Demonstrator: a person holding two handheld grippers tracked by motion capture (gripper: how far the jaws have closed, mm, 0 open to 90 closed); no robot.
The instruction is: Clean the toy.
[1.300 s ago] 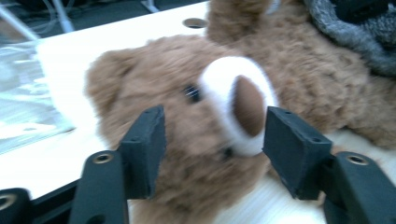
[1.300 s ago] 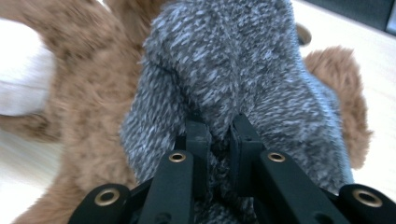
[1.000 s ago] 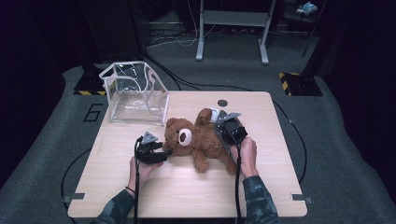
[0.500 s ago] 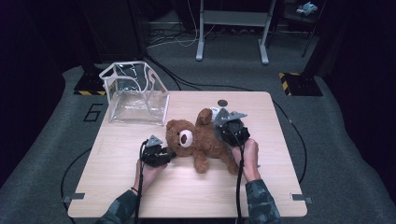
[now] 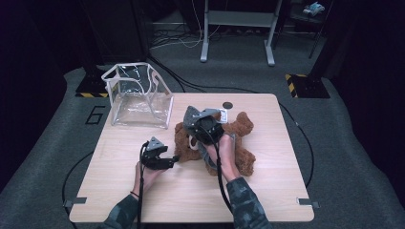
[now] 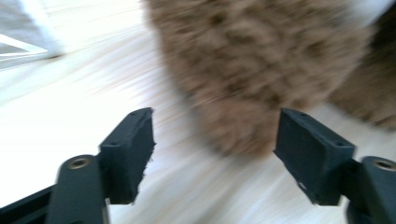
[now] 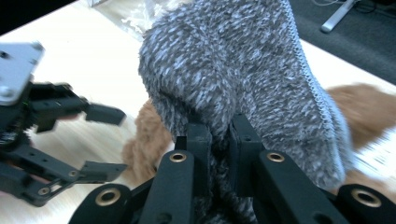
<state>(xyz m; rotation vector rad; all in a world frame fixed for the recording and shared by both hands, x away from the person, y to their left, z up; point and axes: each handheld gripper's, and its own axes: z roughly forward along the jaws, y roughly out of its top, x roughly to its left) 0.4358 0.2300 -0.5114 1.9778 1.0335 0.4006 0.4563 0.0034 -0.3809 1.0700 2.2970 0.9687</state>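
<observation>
Grey knit garment pinched above the teddy bear

The grey knit garment is clenched in the right tongs over the teddy bear on the desk; the left tongs, just opened, are released around brown fur.

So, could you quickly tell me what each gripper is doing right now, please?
Left gripper: open, jaws just opened wider, teddy bear ahead, not pinched.
Right gripper: shut on the grey knit cloth.
</observation>
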